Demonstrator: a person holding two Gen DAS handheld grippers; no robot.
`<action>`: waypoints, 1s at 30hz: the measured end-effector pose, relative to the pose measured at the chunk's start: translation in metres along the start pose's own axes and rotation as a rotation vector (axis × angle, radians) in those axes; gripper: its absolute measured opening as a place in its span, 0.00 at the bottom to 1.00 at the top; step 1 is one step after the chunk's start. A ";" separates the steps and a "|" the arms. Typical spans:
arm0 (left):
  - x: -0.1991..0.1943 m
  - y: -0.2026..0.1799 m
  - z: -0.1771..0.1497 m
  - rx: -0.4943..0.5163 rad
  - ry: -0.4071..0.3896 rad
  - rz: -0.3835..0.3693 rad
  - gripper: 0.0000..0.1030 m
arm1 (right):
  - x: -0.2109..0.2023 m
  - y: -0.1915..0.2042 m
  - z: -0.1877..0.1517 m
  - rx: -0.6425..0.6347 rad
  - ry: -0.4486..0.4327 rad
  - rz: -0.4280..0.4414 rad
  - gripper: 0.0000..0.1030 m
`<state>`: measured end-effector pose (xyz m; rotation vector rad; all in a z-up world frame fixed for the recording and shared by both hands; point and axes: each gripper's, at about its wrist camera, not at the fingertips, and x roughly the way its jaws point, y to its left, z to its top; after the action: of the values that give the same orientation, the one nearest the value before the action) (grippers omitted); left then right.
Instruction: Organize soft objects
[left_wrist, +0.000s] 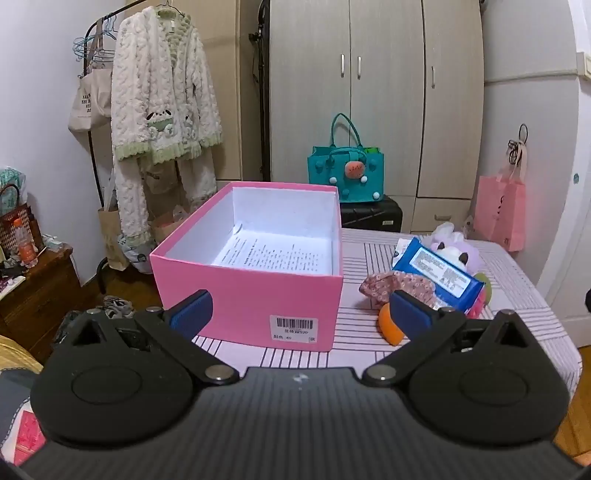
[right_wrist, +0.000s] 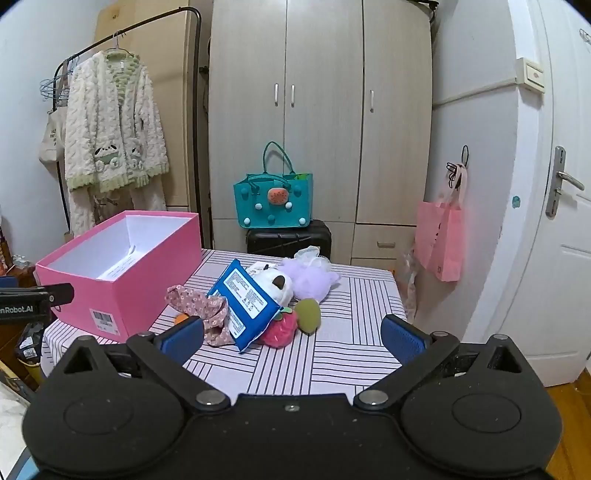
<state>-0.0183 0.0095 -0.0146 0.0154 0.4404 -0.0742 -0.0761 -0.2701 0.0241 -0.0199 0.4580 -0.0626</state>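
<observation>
An open pink box (left_wrist: 251, 295) (right_wrist: 122, 280) stands on the striped table, with only a printed sheet inside. To its right lies a pile of soft things: a floral cloth (right_wrist: 201, 308), a blue wipes pack (right_wrist: 245, 301) (left_wrist: 441, 271), a white plush (right_wrist: 275, 282), a purple puff (right_wrist: 312, 277), a pink strawberry toy (right_wrist: 282, 328), a green piece (right_wrist: 308, 314) and an orange piece (left_wrist: 389, 326). My left gripper (left_wrist: 301, 312) is open and empty in front of the box. My right gripper (right_wrist: 291, 338) is open and empty just before the pile.
The striped tablecloth (right_wrist: 351, 332) covers the table. Behind it a teal bag (right_wrist: 275, 199) sits on a black case (right_wrist: 288, 238) before a wardrobe. A pink bag (right_wrist: 441, 236) hangs right. A clothes rack with a robe (right_wrist: 112, 140) stands left.
</observation>
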 end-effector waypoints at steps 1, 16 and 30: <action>0.000 0.000 0.001 0.005 0.000 0.005 1.00 | 0.000 0.000 -0.002 -0.001 -0.002 0.001 1.00; 0.005 -0.007 -0.017 0.061 0.028 0.012 1.00 | 0.008 -0.001 -0.016 0.006 0.020 -0.007 1.00; 0.004 -0.010 -0.022 0.086 -0.004 0.012 1.00 | 0.009 -0.005 -0.018 0.011 0.019 -0.018 1.00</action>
<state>-0.0246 -0.0002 -0.0361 0.1020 0.4329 -0.0814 -0.0763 -0.2755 0.0037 -0.0131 0.4762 -0.0826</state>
